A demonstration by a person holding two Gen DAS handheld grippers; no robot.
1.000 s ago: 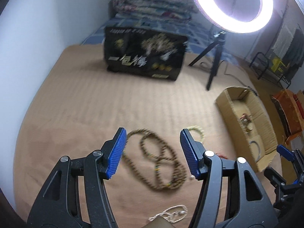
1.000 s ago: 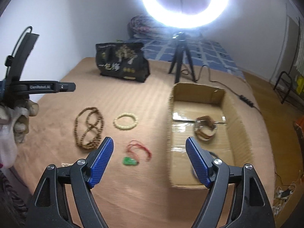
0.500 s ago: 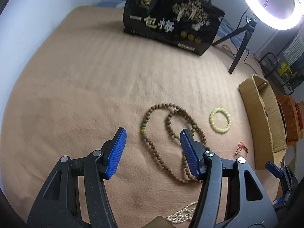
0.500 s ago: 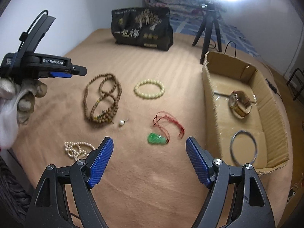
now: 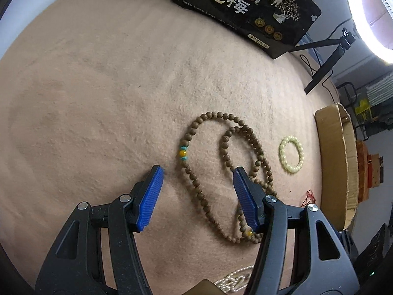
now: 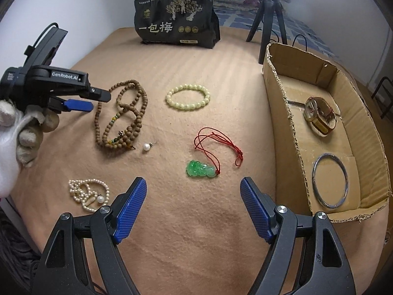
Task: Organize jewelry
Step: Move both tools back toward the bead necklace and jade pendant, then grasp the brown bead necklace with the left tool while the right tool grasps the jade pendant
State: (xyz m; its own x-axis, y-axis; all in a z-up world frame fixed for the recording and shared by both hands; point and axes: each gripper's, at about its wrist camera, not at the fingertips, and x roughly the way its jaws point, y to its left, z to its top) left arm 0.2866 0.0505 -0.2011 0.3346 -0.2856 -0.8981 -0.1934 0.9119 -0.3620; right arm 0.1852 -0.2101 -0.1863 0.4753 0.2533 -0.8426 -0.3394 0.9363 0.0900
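Observation:
A long brown bead necklace (image 5: 218, 162) (image 6: 122, 118) lies looped on the tan blanket. My left gripper (image 5: 197, 172) (image 6: 81, 104) hangs open just above it, one strand between its blue pads, nothing pressed. A pale green bead bracelet (image 6: 188, 97) (image 5: 291, 153), a green jade pendant (image 6: 200, 169) on red cord, a loose pearl (image 6: 146, 146) and a pearl strand (image 6: 87, 194) lie nearby. My right gripper (image 6: 194, 186) stands open right before the pendant, holding nothing. A cardboard box (image 6: 277, 113) on the right holds a watch (image 6: 319, 116) and a silver bangle (image 6: 330, 180).
A black snack bag (image 6: 176, 22) (image 5: 245, 7) stands at the blanket's far edge. A tripod (image 6: 266, 9) with a ring light (image 5: 368, 12) stands beside the box. A gloved hand (image 6: 17, 132) holds the left gripper at the left.
Both grippers have sunk toward the blanket and tipped downward. The left one has come close over the brown necklace; the right one has neared the jade pendant. Neither has changed its opening.

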